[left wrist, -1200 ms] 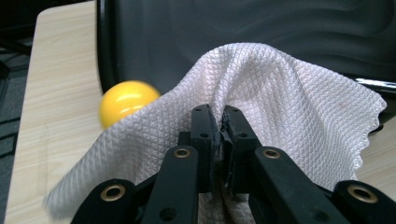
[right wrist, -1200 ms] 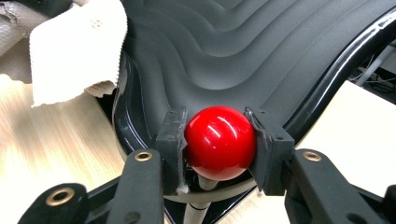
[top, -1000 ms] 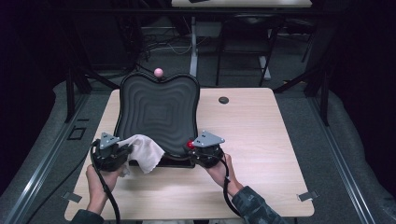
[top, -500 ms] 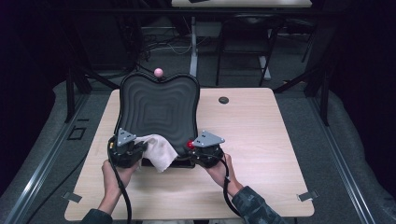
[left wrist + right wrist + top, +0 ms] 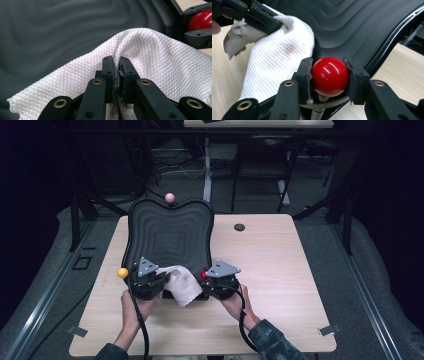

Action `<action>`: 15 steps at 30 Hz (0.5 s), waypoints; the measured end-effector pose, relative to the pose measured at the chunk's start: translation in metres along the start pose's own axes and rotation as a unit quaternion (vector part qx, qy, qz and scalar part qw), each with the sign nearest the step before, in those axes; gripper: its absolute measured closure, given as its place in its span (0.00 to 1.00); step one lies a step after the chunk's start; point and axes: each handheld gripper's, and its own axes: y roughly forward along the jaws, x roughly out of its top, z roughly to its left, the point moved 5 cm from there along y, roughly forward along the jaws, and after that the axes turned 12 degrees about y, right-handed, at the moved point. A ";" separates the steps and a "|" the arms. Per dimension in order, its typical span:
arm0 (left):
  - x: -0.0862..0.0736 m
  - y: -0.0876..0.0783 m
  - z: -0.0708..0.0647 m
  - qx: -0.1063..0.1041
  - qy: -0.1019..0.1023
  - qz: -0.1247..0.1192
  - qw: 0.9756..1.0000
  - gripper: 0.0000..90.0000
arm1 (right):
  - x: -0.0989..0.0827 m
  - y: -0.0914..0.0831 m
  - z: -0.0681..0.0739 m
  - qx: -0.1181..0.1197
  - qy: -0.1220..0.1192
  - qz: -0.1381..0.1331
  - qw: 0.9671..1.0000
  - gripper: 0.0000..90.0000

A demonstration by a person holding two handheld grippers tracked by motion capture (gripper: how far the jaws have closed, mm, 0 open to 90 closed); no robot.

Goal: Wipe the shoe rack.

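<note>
left claw (image 5: 116,72) pinches cloth (image 5: 150,57) | tray (image 5: 170,232) near edge | far tray bare

The pale wooden worktop (image 5: 280,270), square with rounded corners, stands on a grey carpeted floor (image 5: 380,285). On its far left part sits a big black moulded tray with rippled, stepped contours (image 5: 170,235), its far edge reaching the worktop's back rim and its near edge well toward the person's side. Over that near edge hangs a white waffle-weave cloth (image 5: 182,284), its lower corner down on the wood. Right of the tray, well apart, lies a small dark round disc (image 5: 239,227) near the back rim. Two small grey tabs (image 5: 327,330) sit at the near corners
</note>
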 end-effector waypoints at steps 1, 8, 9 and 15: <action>0.001 0.001 -0.002 -0.001 0.003 0.000 1.000 0.93 | 0.000 0.000 0.000 0.001 0.000 0.000 1.000 0.67; 0.009 0.007 -0.017 -0.014 0.016 -0.010 1.000 0.93 | 0.000 0.000 0.000 0.000 0.000 0.000 1.000 0.67; 0.010 0.008 -0.019 -0.014 0.017 -0.011 1.000 0.93 | 0.000 0.000 0.000 0.000 0.000 0.000 1.000 0.67; 0.015 0.012 -0.030 -0.023 0.026 -0.015 0.999 0.93 | 0.000 0.000 0.000 0.000 -0.001 0.001 1.000 0.67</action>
